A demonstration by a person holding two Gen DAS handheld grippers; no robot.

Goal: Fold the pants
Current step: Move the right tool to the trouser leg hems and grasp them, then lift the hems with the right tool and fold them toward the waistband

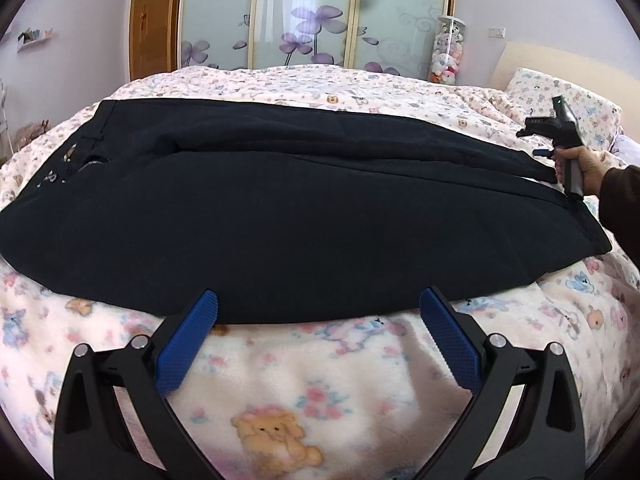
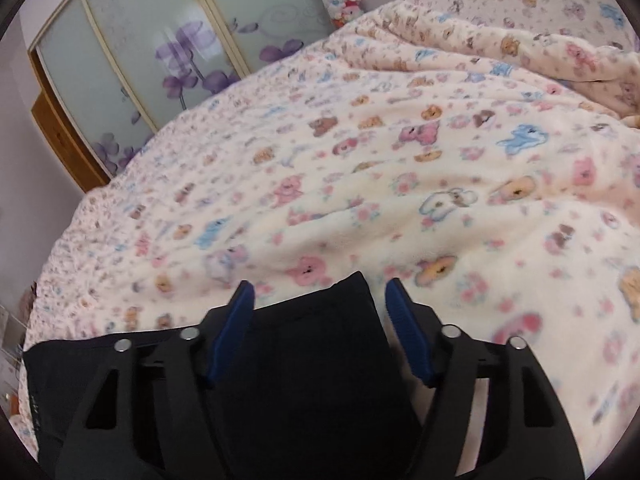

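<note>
Dark navy pants (image 1: 280, 216) lie lengthwise across the bed, one leg laid over the other, with the waistband at the left and the hems at the right. My left gripper (image 1: 320, 300) is open at the near long edge of the pants, its blue pads apart and holding nothing. My right gripper (image 2: 320, 286) is over the hem end (image 2: 320, 360). A corner of the dark cloth lies between its blue pads, which stand apart and do not press on it. In the left wrist view a hand (image 1: 584, 164) holds that gripper at the far right end of the pants.
A fleece blanket (image 2: 400, 184) printed with teddy bears covers the bed. A pillow (image 1: 560, 96) lies at the head end on the right. Behind the bed stand sliding wardrobe doors (image 1: 312, 12) with purple flowers and a clear tube of plush toys (image 1: 448, 52).
</note>
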